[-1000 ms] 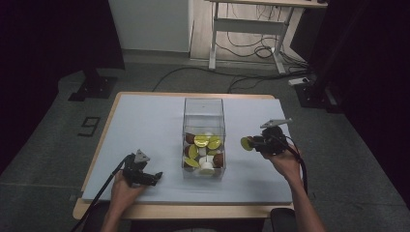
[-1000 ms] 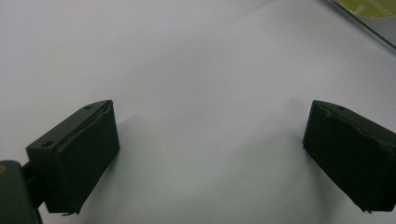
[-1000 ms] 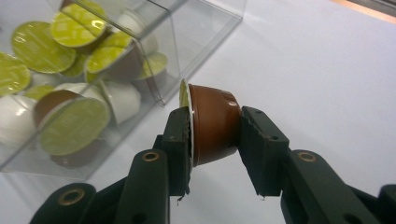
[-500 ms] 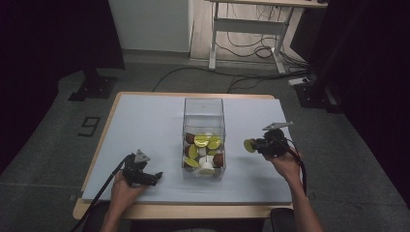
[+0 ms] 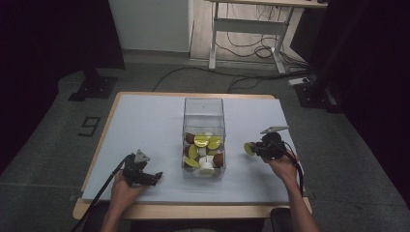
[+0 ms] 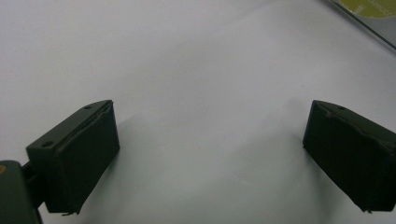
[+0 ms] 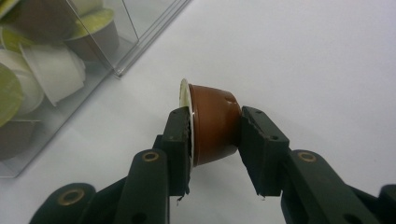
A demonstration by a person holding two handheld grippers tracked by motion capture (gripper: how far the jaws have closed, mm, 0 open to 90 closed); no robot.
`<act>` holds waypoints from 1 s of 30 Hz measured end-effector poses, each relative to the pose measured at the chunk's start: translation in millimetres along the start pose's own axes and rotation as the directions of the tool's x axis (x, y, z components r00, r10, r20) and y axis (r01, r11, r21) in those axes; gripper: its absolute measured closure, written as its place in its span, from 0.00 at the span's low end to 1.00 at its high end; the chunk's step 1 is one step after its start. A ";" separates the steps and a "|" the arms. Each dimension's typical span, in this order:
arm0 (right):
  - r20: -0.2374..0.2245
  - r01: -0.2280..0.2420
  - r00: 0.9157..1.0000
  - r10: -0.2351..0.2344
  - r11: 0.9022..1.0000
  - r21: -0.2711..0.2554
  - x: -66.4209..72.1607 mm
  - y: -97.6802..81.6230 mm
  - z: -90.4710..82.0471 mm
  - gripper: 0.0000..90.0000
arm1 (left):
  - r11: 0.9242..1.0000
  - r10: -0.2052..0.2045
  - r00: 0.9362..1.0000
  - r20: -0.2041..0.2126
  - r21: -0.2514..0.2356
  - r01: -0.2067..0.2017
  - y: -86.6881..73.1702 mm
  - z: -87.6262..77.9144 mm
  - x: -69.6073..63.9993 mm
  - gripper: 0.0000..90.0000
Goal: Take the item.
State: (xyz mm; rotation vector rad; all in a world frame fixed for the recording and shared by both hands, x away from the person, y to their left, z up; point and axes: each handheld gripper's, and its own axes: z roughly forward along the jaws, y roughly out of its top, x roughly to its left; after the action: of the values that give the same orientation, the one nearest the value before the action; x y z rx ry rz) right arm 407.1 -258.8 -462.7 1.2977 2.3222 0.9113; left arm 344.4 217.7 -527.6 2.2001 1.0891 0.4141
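A: Right gripper view first: the right gripper [image 7: 214, 133] has a brown capsule [image 7: 211, 122] pinched between its fingers [image 7: 178, 140], one pad on the yellow-green foil lid, the other on the narrow base. The capsule lies on its side in the grip, just above the pale desk [image 7: 327, 60].

B: And where is that against the clear box [image 5: 203, 137]?

A: To the box's right in the high view, near it but apart, with the capsule [image 5: 249, 148] pointing towards the box wall. The box already has a heap of green-lidded, brown and white capsules [image 5: 203, 152] in its near end.

B: The left gripper [image 5: 140, 170]?

A: Resting at the near left of the desk, well apart from the box. Its fingers [image 6: 84, 154] stand wide apart with nothing between them, only bare desk.

B: What might go wrong?

A: I judge the grip is the weak spot. The capsule tapers, so the pads sit on a lid and a small base; any twist could let it pivot or squirt out. And the box is tall and light-looking, so clipping its rim could shove or tip it, since the left gripper is not steadying it.
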 end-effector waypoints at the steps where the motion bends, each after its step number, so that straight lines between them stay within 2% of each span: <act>1: 0.000 0.000 1.000 0.000 1.000 0.002 -0.2 -0.8 1.7 0.70 | 1.000 0.000 1.000 0.000 -0.001 0.000 0.0 0.0 0.0 0.03; 16: 0.020 -0.005 1.000 0.004 0.999 0.044 -4.0 -11.0 19.9 0.70 | 1.000 0.000 1.000 0.000 0.000 0.000 0.0 0.0 0.0 0.03; 20: 0.015 -0.012 1.000 0.012 0.999 0.029 -5.5 -12.7 20.7 0.70 | 1.000 -0.001 1.000 -0.001 -0.001 0.001 0.0 0.0 -0.2 0.03; 30: 0.038 -0.006 0.999 0.004 0.999 0.046 -6.9 -15.7 26.4 0.65 | 1.000 -0.001 1.000 0.000 -0.001 0.001 0.0 0.1 -0.1 0.03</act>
State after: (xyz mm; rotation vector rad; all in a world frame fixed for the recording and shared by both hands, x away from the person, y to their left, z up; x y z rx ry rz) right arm 415.6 -260.9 -492.9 1.3277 2.3250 0.8326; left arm 344.3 217.6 -527.7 2.1987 1.0900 0.4146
